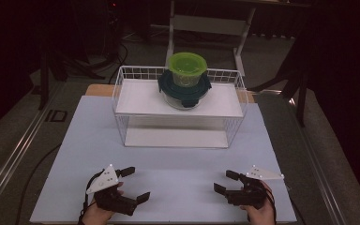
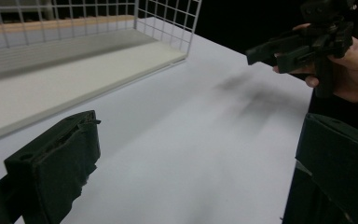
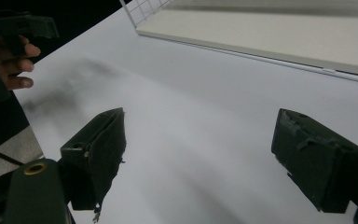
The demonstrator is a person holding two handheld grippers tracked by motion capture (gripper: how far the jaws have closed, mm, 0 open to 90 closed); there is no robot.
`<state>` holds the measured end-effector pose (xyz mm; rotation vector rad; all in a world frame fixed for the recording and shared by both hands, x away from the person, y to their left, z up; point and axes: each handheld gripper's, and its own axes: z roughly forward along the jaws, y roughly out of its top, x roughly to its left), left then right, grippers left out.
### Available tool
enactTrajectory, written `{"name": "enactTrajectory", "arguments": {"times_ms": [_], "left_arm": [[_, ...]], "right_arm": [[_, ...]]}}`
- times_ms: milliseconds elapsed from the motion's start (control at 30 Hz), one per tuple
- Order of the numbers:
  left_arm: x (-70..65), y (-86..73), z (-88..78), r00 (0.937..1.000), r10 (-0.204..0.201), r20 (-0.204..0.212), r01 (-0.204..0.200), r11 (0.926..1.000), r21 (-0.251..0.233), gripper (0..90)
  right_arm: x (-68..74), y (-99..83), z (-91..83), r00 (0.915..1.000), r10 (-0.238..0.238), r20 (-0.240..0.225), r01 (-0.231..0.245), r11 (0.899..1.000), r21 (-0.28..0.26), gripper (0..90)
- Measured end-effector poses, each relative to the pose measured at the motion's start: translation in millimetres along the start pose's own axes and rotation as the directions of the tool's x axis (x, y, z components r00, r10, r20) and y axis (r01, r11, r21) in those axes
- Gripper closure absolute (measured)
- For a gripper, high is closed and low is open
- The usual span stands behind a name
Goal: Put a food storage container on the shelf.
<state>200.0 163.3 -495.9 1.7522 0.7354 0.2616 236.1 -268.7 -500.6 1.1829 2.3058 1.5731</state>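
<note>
**Both grippers idle, stacked containers untouched**

High view: the left gripper [image 1: 133, 183] and right gripper [image 1: 226, 181] sit near the near edge of the surface [image 1: 168, 164], jaws spread wide, holding nothing. Toward the far edge stands one white wire rack [image 1: 122, 93] with two shelves. On its upper shelf sit two containers: a green-lidded container [image 1: 187, 68] stacked on a dark-lidded container [image 1: 183, 91]. The work looks not yet begun; reach and grasp are left.

Left gripper view: wide jaws over bare surface, the rack's corner ahead, the other gripper held in a hand [image 2: 354, 70].

Right gripper view: jaws wide apart, the rack's lower shelf [image 3: 279, 37] beyond.
</note>
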Motion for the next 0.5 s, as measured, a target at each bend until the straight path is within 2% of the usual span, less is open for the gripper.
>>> {"name": "enactTrajectory", "arguments": {"times_ms": [100,500], "left_arm": [[3.7,-0.2,-0.9,0.9998,-0.004,-0.019,0.004,1.0000,-0.006,0.0],[6.1,-0.7,0.6,0.9997,-0.018,-0.019,0.018,0.9997,-0.014,0.0]], "right_arm": [[-3.9,0.7,-0.9,0.9997,0.014,0.018,-0.014,1.000,-0.009,17.1],[-8.9,1.0,-2.7,0.9993,0.023,0.028,-0.023,1.000,-0.018,17.0]]}}
